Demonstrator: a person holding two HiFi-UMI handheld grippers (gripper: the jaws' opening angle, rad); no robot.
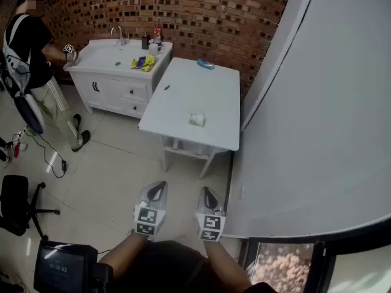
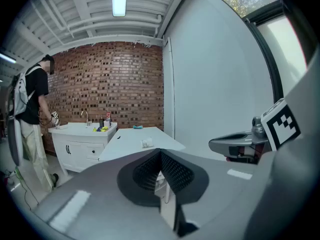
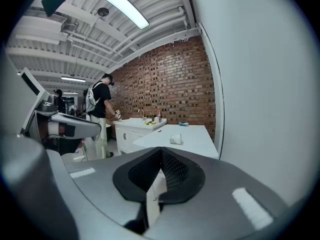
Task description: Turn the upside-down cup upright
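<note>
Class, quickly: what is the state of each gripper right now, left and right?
Left gripper: closed, holding nothing.
Right gripper: closed, holding nothing.

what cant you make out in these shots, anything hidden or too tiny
- cup: too small in every view to tell which way its mouth faces.
- blue thing at the far end of the table: too small to name, head view.
- bottles on the sink unit: too small, labels unreadable in all views.
- screen: head view, digits too small to read.
</note>
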